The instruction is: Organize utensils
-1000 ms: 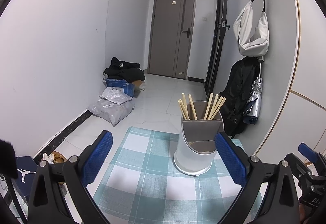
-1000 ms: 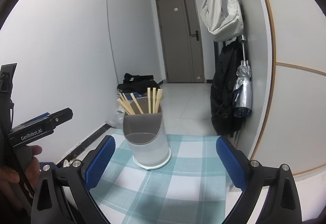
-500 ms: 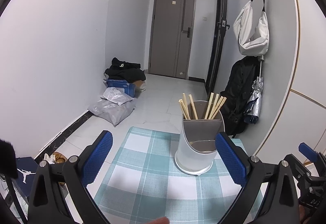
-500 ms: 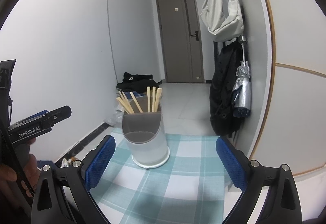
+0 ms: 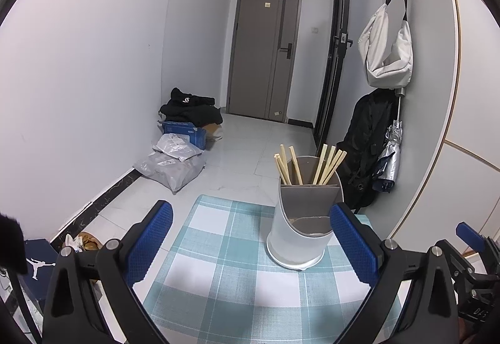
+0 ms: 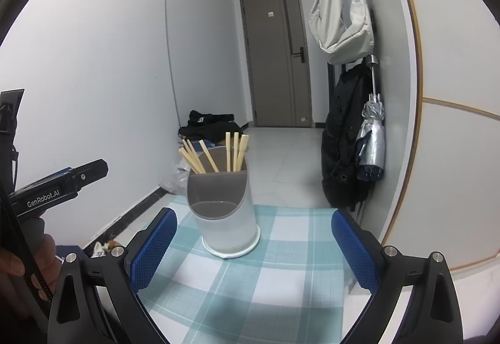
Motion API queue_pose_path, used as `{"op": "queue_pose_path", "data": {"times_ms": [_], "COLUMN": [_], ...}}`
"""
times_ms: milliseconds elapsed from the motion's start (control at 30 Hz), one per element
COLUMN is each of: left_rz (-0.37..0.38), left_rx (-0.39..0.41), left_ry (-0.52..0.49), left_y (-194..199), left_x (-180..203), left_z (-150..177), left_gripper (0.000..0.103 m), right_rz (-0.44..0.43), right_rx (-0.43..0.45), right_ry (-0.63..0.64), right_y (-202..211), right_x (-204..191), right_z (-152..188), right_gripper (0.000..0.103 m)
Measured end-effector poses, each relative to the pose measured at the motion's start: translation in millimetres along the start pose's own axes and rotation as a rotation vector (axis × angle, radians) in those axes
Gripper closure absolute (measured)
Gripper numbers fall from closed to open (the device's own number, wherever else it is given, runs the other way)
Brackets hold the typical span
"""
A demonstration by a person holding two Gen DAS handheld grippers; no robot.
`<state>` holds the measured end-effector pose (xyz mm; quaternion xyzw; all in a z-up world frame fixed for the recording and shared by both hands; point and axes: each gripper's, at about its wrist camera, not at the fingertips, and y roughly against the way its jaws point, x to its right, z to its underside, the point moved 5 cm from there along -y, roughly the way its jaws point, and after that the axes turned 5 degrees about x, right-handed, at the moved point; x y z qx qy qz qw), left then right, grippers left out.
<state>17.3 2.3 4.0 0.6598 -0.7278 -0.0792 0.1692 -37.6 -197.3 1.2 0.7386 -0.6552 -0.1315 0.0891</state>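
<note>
Left wrist: chopsticks point(image 5: 307, 164) upright in holder point(image 5: 301, 219).

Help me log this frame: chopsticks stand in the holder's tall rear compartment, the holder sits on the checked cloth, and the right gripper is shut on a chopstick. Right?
Not quite: the right gripper is open and holds nothing, as the right wrist view shows. The chopsticks do stand in the holder's rear compartment, on the checked cloth.
</note>
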Motion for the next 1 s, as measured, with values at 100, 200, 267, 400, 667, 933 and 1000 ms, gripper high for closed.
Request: {"op": "queue_pose_path", "data": {"times_ms": [100,200,267,400,667,933,1000], "left_rz": [0.001,0.002,-0.003,-0.012,-0.014,-0.009,-0.011], "left_rx": [0.003,0.006,0.009,0.009,0.009,0.016,0.012], "left_ry": [-0.001,-0.003,-0.005,0.004,0.007,0.013,0.013], "left_y": [0.4,0.9,1.4,0.9,0.3,1.6,0.7], "left_x": [0.4,0.6,0.2,-2.7,-3.4,-3.4,-3.2], "left_z": [-0.1,0.0,-0.1,-0.6,-0.5,-0.8,0.1], "left_gripper": [0.004,0.004,0.004,0.004,0.004,0.004,0.004], "right_rz": [0.000,0.000,0.000,0.001,0.006,0.009,0.008], "right_rx": [-0.001,-0.001,-0.002,-0.006,-0.015,-0.024,-0.027], "right_ry": [0.000,0.001,0.002,0.002,-0.003,-0.006,-0.009], "right_y": [0.0,0.0,-0.1,-0.6,-2.7,-3.4,-4.3], "right_x": [0.1,-0.2,0.2,0.0,-0.6,-1.2,-1.1], "right_z": [-0.1,-0.1,0.3,1.8,3.4,4.4,4.8], "right_gripper": [0.003,0.003,0.003,0.003,0.003,0.003,0.003]}}
